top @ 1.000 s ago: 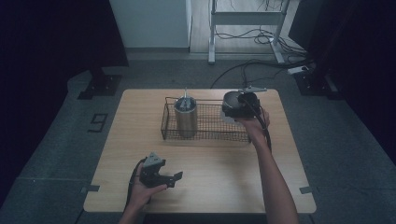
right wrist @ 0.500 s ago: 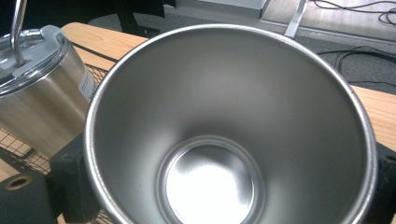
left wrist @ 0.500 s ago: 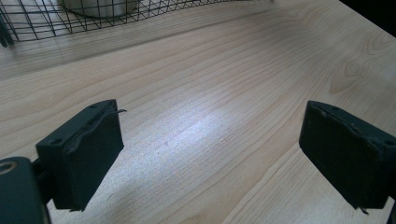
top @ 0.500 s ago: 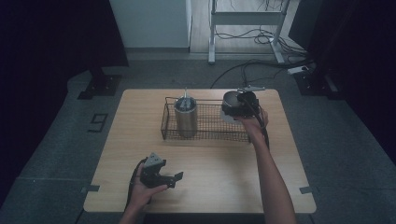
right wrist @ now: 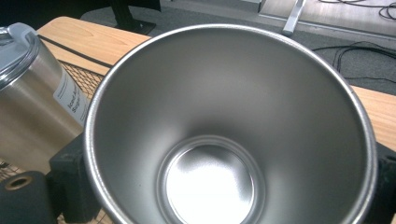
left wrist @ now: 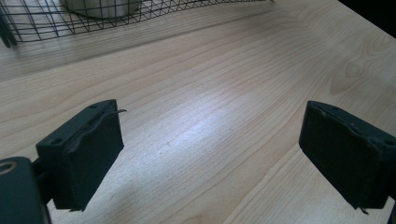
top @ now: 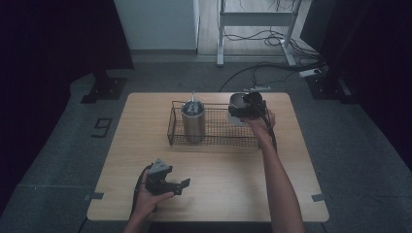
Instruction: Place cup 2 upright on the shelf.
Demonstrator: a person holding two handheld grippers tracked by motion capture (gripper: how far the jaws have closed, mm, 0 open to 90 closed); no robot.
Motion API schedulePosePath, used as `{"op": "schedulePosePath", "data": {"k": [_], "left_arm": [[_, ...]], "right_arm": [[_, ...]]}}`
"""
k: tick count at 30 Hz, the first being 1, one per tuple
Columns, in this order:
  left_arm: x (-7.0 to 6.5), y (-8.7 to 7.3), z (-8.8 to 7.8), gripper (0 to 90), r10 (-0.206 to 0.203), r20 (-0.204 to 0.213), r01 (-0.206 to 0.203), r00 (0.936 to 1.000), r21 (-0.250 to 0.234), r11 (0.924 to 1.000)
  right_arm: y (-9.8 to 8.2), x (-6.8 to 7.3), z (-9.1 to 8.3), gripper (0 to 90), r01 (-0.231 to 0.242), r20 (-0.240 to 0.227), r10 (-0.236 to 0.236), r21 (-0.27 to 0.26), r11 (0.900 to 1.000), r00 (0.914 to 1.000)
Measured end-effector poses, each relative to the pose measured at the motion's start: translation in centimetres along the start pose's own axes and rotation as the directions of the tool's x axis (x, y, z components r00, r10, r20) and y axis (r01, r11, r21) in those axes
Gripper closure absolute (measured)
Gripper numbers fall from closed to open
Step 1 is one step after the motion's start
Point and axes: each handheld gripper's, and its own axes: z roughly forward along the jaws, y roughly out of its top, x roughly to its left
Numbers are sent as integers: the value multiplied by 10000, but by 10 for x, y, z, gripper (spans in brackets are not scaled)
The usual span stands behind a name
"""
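A black wire basket [top: 214,143] stands across the far middle of the wooden table [top: 218,194]. In its left part a lidded steel tumbler [top: 193,121] stands upright. My right gripper [top: 245,110] is shut on an open steel cup [top: 236,103] at the basket's right end. Whether the cup's base touches the basket I cannot tell. In the right gripper view the cup [right wrist: 224,116] faces mouth-up and holds nothing, with the tumbler [right wrist: 32,102] to its left. My left gripper [top: 180,187] rests near the front left of the table. Its jaws are open, with only bare wood between them [left wrist: 210,126].
The basket's mesh [left wrist: 140,14] lies beyond the left gripper across bare tabletop. Around the table the floor is dark. Cables [top: 252,77] and a metal frame [top: 252,19] lie behind the far edge.
My right gripper and the cup have shifted slightly leftward and a little lower at the basket's right end. The left gripper has stayed put.
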Motion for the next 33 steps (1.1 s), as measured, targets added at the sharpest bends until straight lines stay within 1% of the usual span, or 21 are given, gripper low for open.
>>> {"op": "schedulePosePath", "data": {"k": [8,16,23,33], "left_arm": [[1,0,-1,62,-38,-41,38,10000,-10,10000],[1,0,-1,62,-80,-62,80,9999,-45,10000],[2,0,-1,62,-70,-67,70,10000,-22,10000],[0,0,0,62,-30,-44,30,10000,39,10000]], "right_arm": [[1,0,10,72,-7,-71,7,134,9999,10000],[1,-1,17,72,59,33,-60,233,9997,10000],[-4,-2,25,72,-66,-39,68,363,9993,10000],[-10,-2,29,72,-41,-141,49,531,9986,9999]]}}
